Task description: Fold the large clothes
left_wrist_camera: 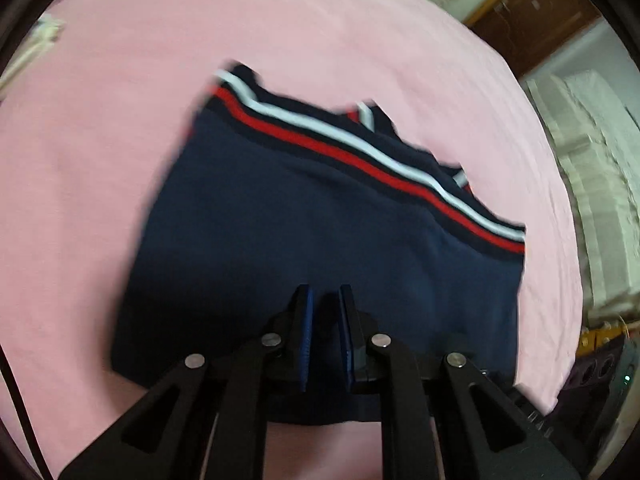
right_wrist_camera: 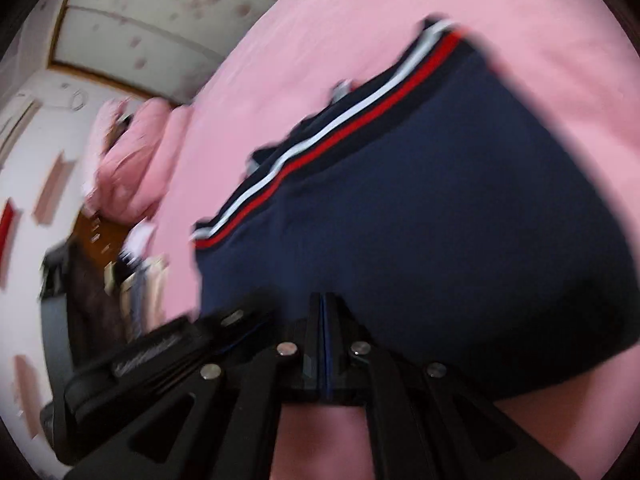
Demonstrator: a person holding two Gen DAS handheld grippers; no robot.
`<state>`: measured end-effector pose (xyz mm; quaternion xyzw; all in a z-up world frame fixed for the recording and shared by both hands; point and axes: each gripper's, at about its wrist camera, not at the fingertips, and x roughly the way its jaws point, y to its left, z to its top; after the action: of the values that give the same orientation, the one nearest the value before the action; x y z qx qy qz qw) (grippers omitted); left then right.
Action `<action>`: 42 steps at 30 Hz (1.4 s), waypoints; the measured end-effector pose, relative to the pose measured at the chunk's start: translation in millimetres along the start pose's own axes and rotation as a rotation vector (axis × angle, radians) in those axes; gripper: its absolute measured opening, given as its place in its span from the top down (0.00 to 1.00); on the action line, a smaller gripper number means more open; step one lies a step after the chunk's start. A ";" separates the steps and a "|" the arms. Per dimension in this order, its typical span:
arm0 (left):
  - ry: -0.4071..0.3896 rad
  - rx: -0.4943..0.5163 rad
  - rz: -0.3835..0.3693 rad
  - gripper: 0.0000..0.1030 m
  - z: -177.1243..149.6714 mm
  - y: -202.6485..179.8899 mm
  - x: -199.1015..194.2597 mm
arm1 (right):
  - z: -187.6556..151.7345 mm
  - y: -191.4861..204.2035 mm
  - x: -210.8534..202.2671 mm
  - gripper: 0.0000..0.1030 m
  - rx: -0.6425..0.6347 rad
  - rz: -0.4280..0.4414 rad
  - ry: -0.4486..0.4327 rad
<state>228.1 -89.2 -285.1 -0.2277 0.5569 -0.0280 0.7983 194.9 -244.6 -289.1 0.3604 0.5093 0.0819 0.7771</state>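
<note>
A navy garment [left_wrist_camera: 280,232] with a red and white striped band along its far edge lies folded on the pink bed sheet [left_wrist_camera: 140,120]. My left gripper [left_wrist_camera: 324,296] is over its near edge, jaws a small gap apart, with nothing between the blue pads. In the right wrist view the same navy garment [right_wrist_camera: 420,200] fills the middle. My right gripper [right_wrist_camera: 323,300] has its jaws pressed together over the garment's near edge; whether cloth is pinched between them I cannot tell. The other gripper's black body [right_wrist_camera: 160,352] shows at the lower left. Both views are blurred.
The pink sheet [right_wrist_camera: 360,20] covers the bed around the garment. A pink pillow or quilt [right_wrist_camera: 132,152] lies at the bed's far end. White bedding [left_wrist_camera: 592,200] and a wooden cabinet [left_wrist_camera: 532,20] stand beyond the bed's right edge.
</note>
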 end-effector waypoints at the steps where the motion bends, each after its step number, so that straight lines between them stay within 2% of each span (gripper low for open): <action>1: -0.006 -0.026 -0.034 0.90 0.1 7.1 -2.6 | 1.5 -9.5 -7.5 1.00 0.023 -0.026 -0.028; 3: -0.014 -0.073 -0.053 0.90 2.1 13.2 -5.7 | 3.6 -28.9 -27.8 1.00 0.084 -0.014 -0.072; 5: -0.034 -0.077 0.004 0.90 -0.5 20.9 -11.2 | 7.4 -42.0 -52.7 1.00 0.113 -0.170 -0.162; 6: -0.038 -0.079 0.019 0.90 -1.0 25.4 -11.8 | 6.6 -51.4 -63.5 1.00 0.129 -0.184 -0.191; 8: -0.039 -0.094 0.067 0.90 -4.1 34.6 -12.3 | 5.0 -70.5 -74.8 1.00 0.189 -0.244 -0.195; 9: -0.041 -0.103 0.060 0.90 -5.7 37.8 -12.4 | 3.3 -80.0 -75.6 1.00 0.208 -0.299 -0.175; 11: -0.045 -0.088 0.095 0.92 -7.7 36.6 -10.9 | -0.9 -95.1 -78.0 1.00 0.233 -0.345 -0.148; 14: -0.082 -0.012 0.199 0.93 -6.4 23.6 -21.9 | -6.3 -95.2 -89.9 1.00 0.260 -0.383 -0.182; 16: -0.072 -0.018 0.252 0.92 -2.0 28.7 -28.0 | -3.0 -78.5 -93.7 1.00 0.200 -0.444 -0.200; 18: -0.046 -0.047 0.277 0.91 -1.4 32.3 -29.9 | 5.8 -62.8 -95.7 1.00 0.147 -0.443 -0.208; 22: -0.011 -0.129 0.273 0.88 -16.8 59.8 -42.3 | 38.0 -20.4 -83.4 1.00 0.043 -0.352 -0.180; 25: 0.014 -0.177 0.277 0.81 -27.8 70.8 -44.8 | 48.3 24.6 -54.0 1.00 -0.053 -0.270 -0.121; 27: 0.031 -0.186 0.268 0.80 -31.1 74.3 -46.5 | 51.0 51.3 -26.7 1.00 -0.106 -0.247 -0.059; 30: 0.037 -0.173 0.240 0.79 -35.1 73.9 -49.8 | 45.6 62.6 3.2 1.00 -0.133 -0.250 0.035; 32: 0.039 -0.154 0.217 0.68 -36.0 63.6 -43.8 | 44.5 69.0 14.5 1.00 -0.141 -0.219 0.083; 33: 0.037 -0.151 0.205 0.64 -38.1 61.2 -43.0 | 43.2 73.5 21.7 1.00 -0.148 -0.226 0.101; 35: 0.034 -0.163 0.165 0.48 -41.2 61.3 -43.4 | 37.6 72.9 30.9 1.00 -0.164 -0.263 0.133; 37: 0.041 -0.178 0.141 0.44 -44.4 62.8 -42.1 | 30.3 66.0 34.4 1.00 -0.172 -0.294 0.155; 42: 0.092 -0.239 0.103 0.40 -50.2 71.0 -35.8 | 24.4 66.3 41.2 1.00 -0.222 -0.331 0.162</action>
<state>154.5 -31.7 -295.7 -0.2906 0.6034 0.0691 0.7394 250.9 -187.7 -271.2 0.1764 0.6103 0.0374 0.7714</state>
